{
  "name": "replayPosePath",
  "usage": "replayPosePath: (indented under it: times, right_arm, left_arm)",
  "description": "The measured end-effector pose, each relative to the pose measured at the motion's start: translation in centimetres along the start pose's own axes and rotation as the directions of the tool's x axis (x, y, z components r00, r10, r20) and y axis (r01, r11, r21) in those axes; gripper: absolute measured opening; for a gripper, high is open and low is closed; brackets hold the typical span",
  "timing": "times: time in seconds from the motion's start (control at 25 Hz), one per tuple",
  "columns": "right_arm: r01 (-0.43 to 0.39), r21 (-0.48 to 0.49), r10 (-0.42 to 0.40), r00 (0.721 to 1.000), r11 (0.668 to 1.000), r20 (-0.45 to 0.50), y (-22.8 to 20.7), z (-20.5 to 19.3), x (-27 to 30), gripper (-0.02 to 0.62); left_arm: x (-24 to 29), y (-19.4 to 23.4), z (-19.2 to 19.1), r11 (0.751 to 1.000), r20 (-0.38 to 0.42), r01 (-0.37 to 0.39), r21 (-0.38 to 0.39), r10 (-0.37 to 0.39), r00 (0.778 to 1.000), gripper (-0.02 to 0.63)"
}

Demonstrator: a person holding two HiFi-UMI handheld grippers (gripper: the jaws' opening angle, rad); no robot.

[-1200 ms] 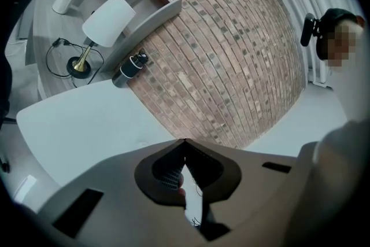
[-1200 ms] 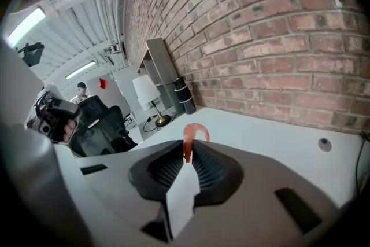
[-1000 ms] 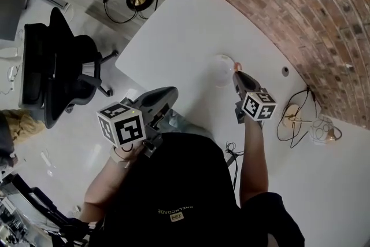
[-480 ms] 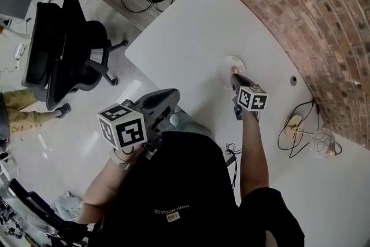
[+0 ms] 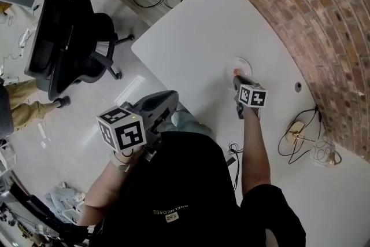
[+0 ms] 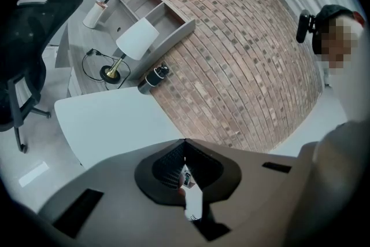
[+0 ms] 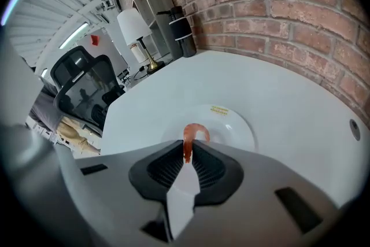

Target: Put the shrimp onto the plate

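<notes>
Since a second ago the right gripper (image 7: 187, 153) has crept from the plate's side to its near rim. The shrimp (image 7: 193, 135), pinched by one end in those clenched jaws, curls out over the plate (image 7: 238, 125), apparently not yet resting on it. The carry looks done, and what is left is to lower it and let go. The left gripper (image 6: 185, 166), closed on nothing, idles off the table (image 5: 191, 26).
</notes>
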State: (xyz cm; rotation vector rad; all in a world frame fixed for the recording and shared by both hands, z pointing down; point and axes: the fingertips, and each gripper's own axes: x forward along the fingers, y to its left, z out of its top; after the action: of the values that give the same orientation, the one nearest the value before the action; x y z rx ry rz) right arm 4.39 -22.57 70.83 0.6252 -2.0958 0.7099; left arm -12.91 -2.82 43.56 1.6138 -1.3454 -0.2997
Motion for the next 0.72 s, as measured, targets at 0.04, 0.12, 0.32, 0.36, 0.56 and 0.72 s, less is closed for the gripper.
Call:
replayPosePath:
  times: [0.04,0.12,0.32,0.36,0.56,0.72]
  right_arm:
    - [0.001,-0.002,-0.001,1.000,1.000,-0.006,0.0,-0.1,0.2,0.046]
    - [0.003,-0.008,-0.004,1.000,1.000,-0.015,0.0,-0.1,0.5,0.046]
    - [0.011,-0.027,-0.012,0.998,1.000,-0.055,-0.1,-0.4,0.9,0.046]
    - [0.013,-0.031,-0.015,0.998,0.999,-0.063,-0.1,-0.5,1.0,0.046]
    - [0.019,-0.032,-0.022,0.996,0.999,-0.083,-0.2,-0.7,1.4,0.046]
    - [0.025,-0.033,-0.028,0.995,0.999,-0.099,-0.3,-1.0,1.6,0.046]
  left_arm:
    - [-0.1,0.1,0.0,1.000,0.002,-0.003,-0.003,0.003,1.000,0.003]
    - [-0.3,0.3,0.0,1.000,0.007,-0.008,-0.009,0.008,1.000,0.003]
    - [-0.5,0.4,-0.2,1.000,0.015,-0.016,-0.017,0.016,1.000,0.003]
    - [-0.5,0.4,-0.2,1.000,0.017,-0.017,-0.019,0.017,1.000,0.003]
    - [-0.6,0.5,-0.2,1.000,0.023,-0.021,-0.023,0.021,1.000,0.003]
    - [-0.7,0.6,-0.2,0.999,0.026,-0.024,-0.023,0.024,0.999,0.003]
